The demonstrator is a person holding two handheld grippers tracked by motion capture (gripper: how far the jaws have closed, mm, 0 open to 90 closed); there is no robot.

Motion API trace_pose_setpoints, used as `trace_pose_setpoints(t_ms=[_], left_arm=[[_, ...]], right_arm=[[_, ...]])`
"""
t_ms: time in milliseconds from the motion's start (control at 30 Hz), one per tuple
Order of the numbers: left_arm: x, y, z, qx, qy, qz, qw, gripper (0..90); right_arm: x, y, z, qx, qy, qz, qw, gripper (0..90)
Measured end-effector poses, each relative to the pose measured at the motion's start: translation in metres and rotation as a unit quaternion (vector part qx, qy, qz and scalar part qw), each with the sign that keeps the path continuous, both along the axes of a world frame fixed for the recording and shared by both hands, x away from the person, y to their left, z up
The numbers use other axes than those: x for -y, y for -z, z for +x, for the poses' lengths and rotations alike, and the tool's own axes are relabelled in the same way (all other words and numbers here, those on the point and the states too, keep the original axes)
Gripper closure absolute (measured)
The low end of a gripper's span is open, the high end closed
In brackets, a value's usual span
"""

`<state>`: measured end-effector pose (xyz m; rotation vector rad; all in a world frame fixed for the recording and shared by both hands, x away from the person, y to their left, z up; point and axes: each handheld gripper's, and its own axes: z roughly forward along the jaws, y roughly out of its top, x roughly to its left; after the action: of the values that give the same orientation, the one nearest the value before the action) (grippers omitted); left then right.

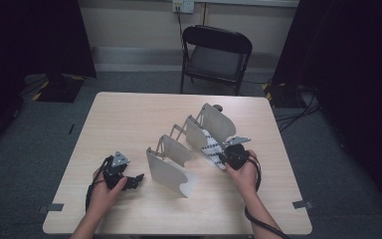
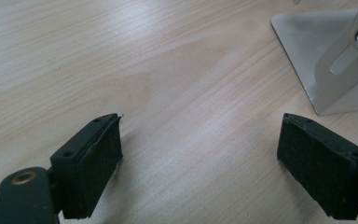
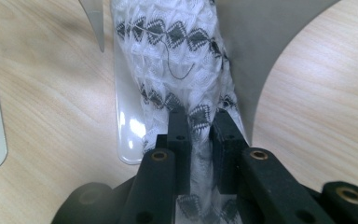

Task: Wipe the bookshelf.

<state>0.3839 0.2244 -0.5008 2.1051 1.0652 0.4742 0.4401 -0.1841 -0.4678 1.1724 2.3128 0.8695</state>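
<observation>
A metal rack [image 1: 179, 149] of several upright curved dividers stands across the middle of the table. A white cloth with black diamond patterns [image 1: 210, 143] lies in the slot between two dividers near the rack's right end. My right gripper [image 1: 227, 155] is shut on the near end of this cloth [image 3: 177, 60], its pads [image 3: 179, 128] pinching the fabric against a divider plate [image 3: 270, 42]. My left gripper [image 1: 135, 179] rests on the table left of the rack with its jaws wide open and nothing between the pads [image 2: 100, 158]. A corner of the rack's base [image 2: 328, 65] lies ahead of it.
A black folding chair [image 1: 216, 55] stands beyond the table's far edge. Cables [image 1: 293, 117] trail on the floor to the right. Bare tabletop [image 1: 124, 119] stretches left of the rack and behind it.
</observation>
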Motion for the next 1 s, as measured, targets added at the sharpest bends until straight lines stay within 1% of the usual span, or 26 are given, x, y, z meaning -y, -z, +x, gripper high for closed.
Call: trace_pose_setpoints(t_ms=[33, 167, 200, 233, 267, 300, 333, 367, 400, 433, 467, 500, 567, 600, 633, 700, 733, 800, 867, 900, 967, 1000], left_arm=[[0.0, 0.0, 0.0, 0.0, 0.0, 0.0, 1.0, 13.5], [0.0, 0.0, 0.0, 0.0, 0.0, 0.0, 1.0, 13.4], [0.0, 0.0, 0.0, 0.0, 0.0, 0.0, 1.0, 13.4], [0.0, 0.0, 0.0, 0.0, 0.0, 0.0, 1.0, 13.4], [0.0, 0.0, 0.0, 0.0, 0.0, 0.0, 1.0, 13.4], [0.0, 0.0, 0.0, 0.0, 0.0, 0.0, 1.0, 13.5], [0.0, 0.0, 0.0, 0.0, 0.001, 0.001, 1.0, 13.4], [0.0, 0.0, 0.0, 0.0, 0.001, 0.001, 1.0, 13.4], [0.0, 0.0, 0.0, 0.0, 0.0, 0.0, 1.0, 13.4], [0.0, 0.0, 0.0, 0.0, 0.0, 0.0, 1.0, 13.5], [0.0, 0.0, 0.0, 0.0, 0.0, 0.0, 1.0, 13.4], [0.0, 0.0, 0.0, 0.0, 0.0, 0.0, 1.0, 13.4], [0.0, 0.0, 0.0, 0.0, 0.0, 0.0, 1.0, 13.4], [0.0, 0.0, 0.0, 0.0, 0.0, 0.0, 1.0, 13.4], [0.0, 0.0, 0.0, 0.0, 0.0, 0.0, 1.0, 13.4], [0.0, 0.0, 0.0, 0.0, 0.001, 0.001, 1.0, 13.4], [0.0, 0.0, 0.0, 0.0, 0.001, 0.001, 1.0, 13.5], [0.0, 0.0, 0.0, 0.0, 0.001, 0.001, 1.0, 13.4], [0.0, 0.0, 0.0, 0.0, 0.001, 0.001, 1.0, 13.4], [0.0, 0.0, 0.0, 0.0, 0.001, 0.001, 1.0, 13.4], [0.0, 0.0, 0.0, 0.0, 0.001, 0.001, 1.0, 13.4], [0.0, 0.0, 0.0, 0.0, 0.001, 0.001, 1.0, 13.4]], right_arm=[[0.0, 0.0, 0.0, 0.0, 0.0, 0.0, 1.0, 80.2], [0.005, -0.017, -0.002, 0.011, 0.001, 0.008, 0.9999, 80.3], [0.005, -0.017, -0.002, 0.011, 0.001, 0.008, 0.9999, 80.3], [0.005, -0.022, -0.003, 0.016, 0.0, 0.009, 0.9998, 80.3], [0.006, -0.033, -0.004, 0.024, -0.002, 0.006, 0.9997, 80.4], [0.006, -0.033, -0.004, 0.024, -0.002, 0.006, 0.9997, 80.4], [0.007, -0.046, -0.005, 0.036, -0.005, 0.007, 0.9993, 80.3], [0.007, -0.046, -0.005, 0.036, -0.005, 0.007, 0.9993, 80.3], [0.007, -0.061, -0.006, 0.048, -0.007, 0.006, 0.9988, 80.3], [0.007, -0.061, -0.006, 0.048, -0.007, 0.006, 0.9988, 80.3], [0.007, -0.078, -0.006, 0.062, -0.005, 0.008, 0.998, 80.3], [0.007, -0.078, -0.006, 0.062, -0.005, 0.008, 0.998, 80.3], [0.008, -0.095, -0.006, 0.077, -0.005, 0.01, 0.997, 80.3], [0.009, -0.112, -0.004, 0.092, -0.004, 0.011, 0.9957, 80.3], [0.009, -0.112, -0.004, 0.092, -0.004, 0.011, 0.9957, 80.3], [0.01, -0.128, -0.001, 0.102, -0.001, 0.014, 0.9947, 80.2], [0.01, -0.134, 0.003, 0.103, 0.002, 0.014, 0.9946, 80.2], [0.01, -0.134, 0.004, 0.101, 0.002, 0.012, 0.9949, 80.2], [0.008, -0.125, 0.008, 0.09, 0.003, 0.012, 0.9958, 80.2], [0.008, -0.125, 0.008, 0.09, 0.003, 0.012, 0.9958, 80.2], [0.008, -0.116, 0.009, 0.081, 0.006, 0.013, 0.9966, 80.2], [0.009, -0.104, 0.01, 0.07, 0.004, 0.011, 0.9974, 80.2]])
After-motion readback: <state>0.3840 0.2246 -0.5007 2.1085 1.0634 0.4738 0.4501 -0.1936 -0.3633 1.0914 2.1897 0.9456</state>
